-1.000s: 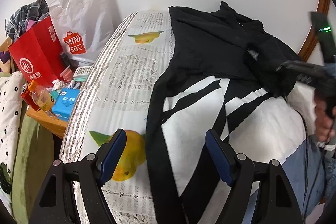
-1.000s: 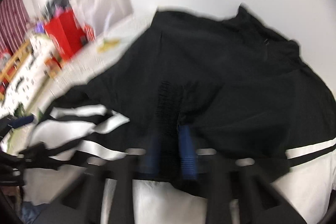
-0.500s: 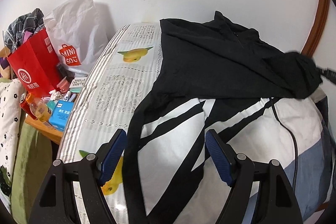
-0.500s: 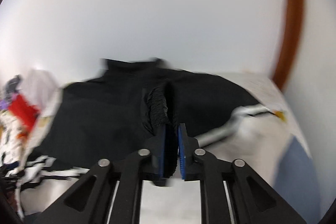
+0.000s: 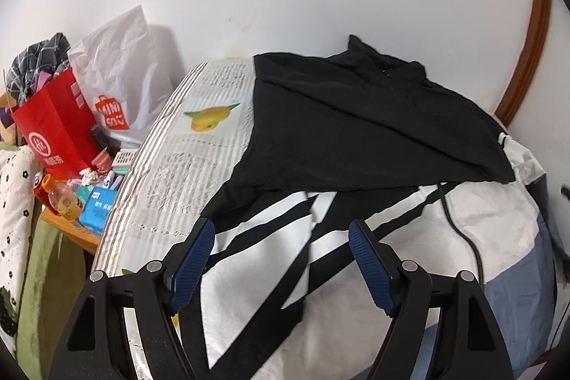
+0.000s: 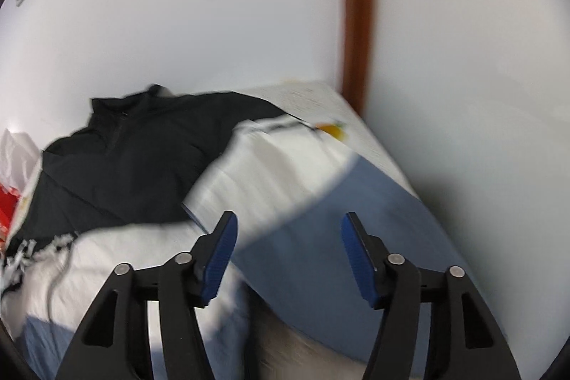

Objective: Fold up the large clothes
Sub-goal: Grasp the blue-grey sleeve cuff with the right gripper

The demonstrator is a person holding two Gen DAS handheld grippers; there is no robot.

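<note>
My right gripper (image 6: 286, 255) is opening, its blue pads spreading with nothing between them; below it I see only the pale blue and white part of the jacket (image 6: 292, 187) near the wall corner. My left gripper (image 5: 281, 264) is held wide apart and empty, hovering over the jacket's striped white panel without touching it.

The jacket (image 5: 356, 138) lies spread across the bed (image 5: 188, 173), collar toward the wall, black upper half over the fruit-printed cover. One black sleeve is laid slantwise over the chest, its cuff end resting near the right edge. So I judge the sleeve fold on my right side just set down, and the release is what is in hand.

Next, I think, comes the other sleeve: the striped one running under my left gripper toward the near edge. That calls for lowering the left pads onto its cuff, pinching only one layer, and carrying it across the body. The slippery-looking fabric could slide and undo the first fold.

Beside the bed, a red paper bag (image 5: 53, 127) and a white Miniso bag (image 5: 121, 84) stand well clear.
</note>
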